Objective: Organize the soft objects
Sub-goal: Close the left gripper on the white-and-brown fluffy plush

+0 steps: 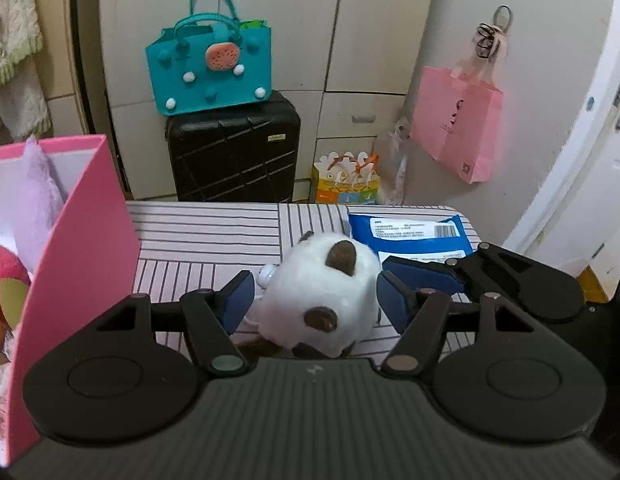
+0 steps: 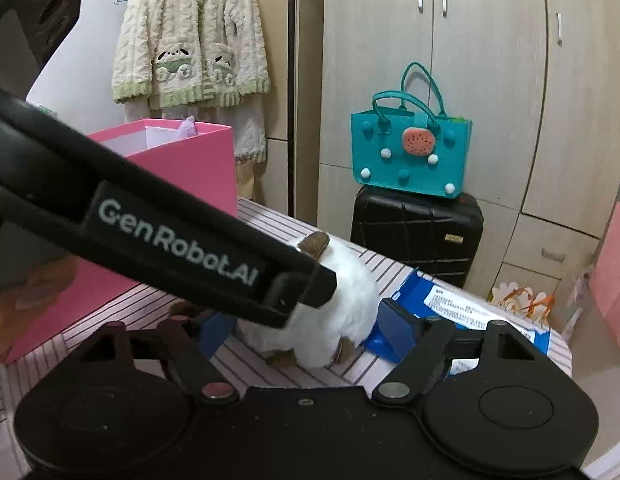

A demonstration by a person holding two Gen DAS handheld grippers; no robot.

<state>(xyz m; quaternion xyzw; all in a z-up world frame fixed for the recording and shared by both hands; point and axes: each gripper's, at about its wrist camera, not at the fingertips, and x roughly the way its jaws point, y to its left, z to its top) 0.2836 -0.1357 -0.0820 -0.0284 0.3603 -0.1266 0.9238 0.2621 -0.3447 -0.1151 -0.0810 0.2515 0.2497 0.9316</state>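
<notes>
The white plush toy (image 1: 322, 304) with brown ears sat on the striped tablecloth (image 1: 206, 240), toward the near right part of the table, and both claws were crowding it at once. The left gripper (image 1: 314, 300) had its blue pads spread wide on either side of the toy, released, maybe brushing the fur but not squeezing. The right gripper (image 2: 306, 330) was spread open too, its pads flanking the same plush (image 2: 342, 312) from another angle, with the left tool's black arm crossing in front of it, so not much free space right around the toy. A blue packet (image 1: 414, 236) lay just behind and to the right of the plush, touching or nearly so, close to the table's right edge. On the left stood the pink box (image 1: 78, 248), open on top, already with a lilac plush (image 1: 38, 200) and a red one (image 1: 6, 276) inside; a clear strip of cloth lay between box and toy. Past the far edge were a black suitcase (image 1: 234, 156) with a teal bag (image 1: 210, 68) on it, and a pink paper bag (image 1: 458, 124) hung to the right.
</notes>
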